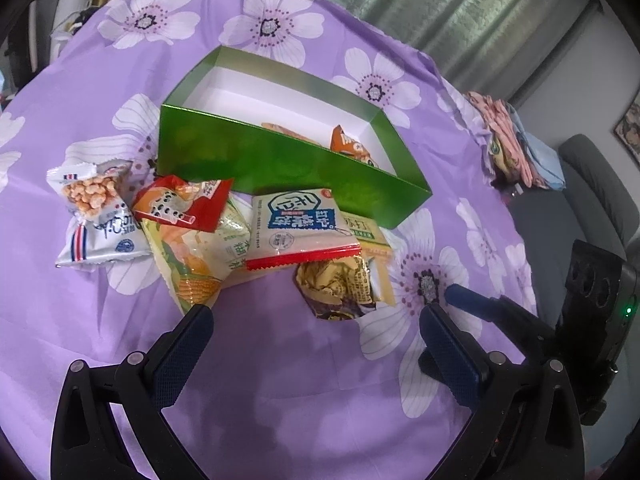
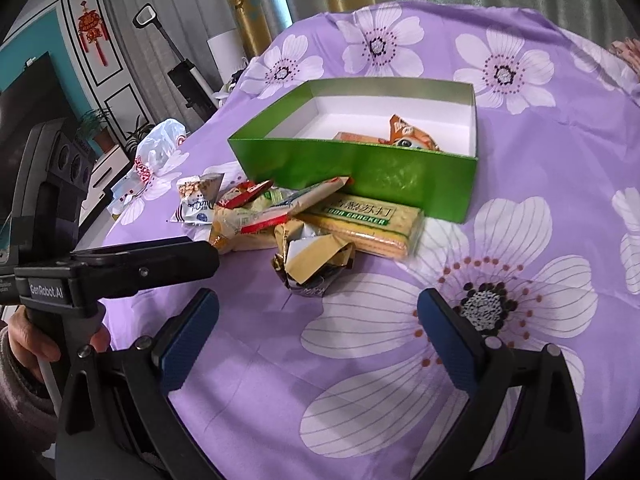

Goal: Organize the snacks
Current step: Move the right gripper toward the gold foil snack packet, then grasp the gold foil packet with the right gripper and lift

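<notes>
- My left gripper (image 1: 316, 320) hovers with its jaws spread wide and empty, low over the purple flowered tablecloth (image 1: 280, 380), just short of the snack pile.
- My right gripper (image 2: 318, 312) is likewise parted and holds nothing.
- The shiny green cardboard box (image 2: 372, 172) sits open behind the pile, with an orange packet (image 2: 412, 136) inside.
- A crumpled gold wrapper (image 2: 316, 258) lies nearest me, touching the yellow cracker pack (image 2: 368, 224) beside the box's front wall.
- A red-edged white packet (image 1: 300, 228) tops the heap; a white peanut bag (image 1: 94, 216) lies at its left end.
</notes>
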The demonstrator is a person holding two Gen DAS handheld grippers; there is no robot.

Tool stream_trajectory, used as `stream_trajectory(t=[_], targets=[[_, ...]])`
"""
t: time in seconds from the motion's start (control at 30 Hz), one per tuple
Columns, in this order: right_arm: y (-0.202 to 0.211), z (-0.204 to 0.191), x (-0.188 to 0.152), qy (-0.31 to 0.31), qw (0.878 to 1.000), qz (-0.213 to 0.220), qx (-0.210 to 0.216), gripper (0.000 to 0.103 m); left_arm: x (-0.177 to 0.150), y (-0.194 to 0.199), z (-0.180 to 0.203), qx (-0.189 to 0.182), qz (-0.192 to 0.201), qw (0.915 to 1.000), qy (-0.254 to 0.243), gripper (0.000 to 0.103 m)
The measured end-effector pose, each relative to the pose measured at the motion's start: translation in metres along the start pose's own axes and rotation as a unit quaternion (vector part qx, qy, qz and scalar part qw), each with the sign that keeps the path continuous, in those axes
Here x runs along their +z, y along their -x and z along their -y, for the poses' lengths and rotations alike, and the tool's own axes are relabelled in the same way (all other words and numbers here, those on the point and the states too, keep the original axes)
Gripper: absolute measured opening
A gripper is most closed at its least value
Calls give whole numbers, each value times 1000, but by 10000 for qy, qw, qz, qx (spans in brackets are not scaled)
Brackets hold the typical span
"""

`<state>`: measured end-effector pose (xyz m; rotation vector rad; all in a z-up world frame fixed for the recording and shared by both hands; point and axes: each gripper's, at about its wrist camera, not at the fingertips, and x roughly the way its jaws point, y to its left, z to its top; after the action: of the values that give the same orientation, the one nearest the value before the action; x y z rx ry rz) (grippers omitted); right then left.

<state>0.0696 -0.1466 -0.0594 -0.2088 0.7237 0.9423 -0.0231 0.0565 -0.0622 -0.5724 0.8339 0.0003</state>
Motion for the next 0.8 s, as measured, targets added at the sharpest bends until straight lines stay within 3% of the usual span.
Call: stream_trajectory(t=[0.2, 0.57, 0.67, 0.8], targets=[[-12, -1, -6, 63, 9996, -125, 253, 98, -2, -12, 1, -113, -180, 9998, -44, 102], [-39, 9, -6, -166, 9986, -239, 444, 78, 4, -29, 14, -399, -294, 9982, -328, 102], [-44, 10, -5, -190, 9985, -239, 463, 75, 6, -34, 16, -462, -344, 9977, -364, 90], [-50, 11, 0, -207, 9984, -210, 484, 74, 8, -43, 14, -468, -469, 9972, -350, 85]])
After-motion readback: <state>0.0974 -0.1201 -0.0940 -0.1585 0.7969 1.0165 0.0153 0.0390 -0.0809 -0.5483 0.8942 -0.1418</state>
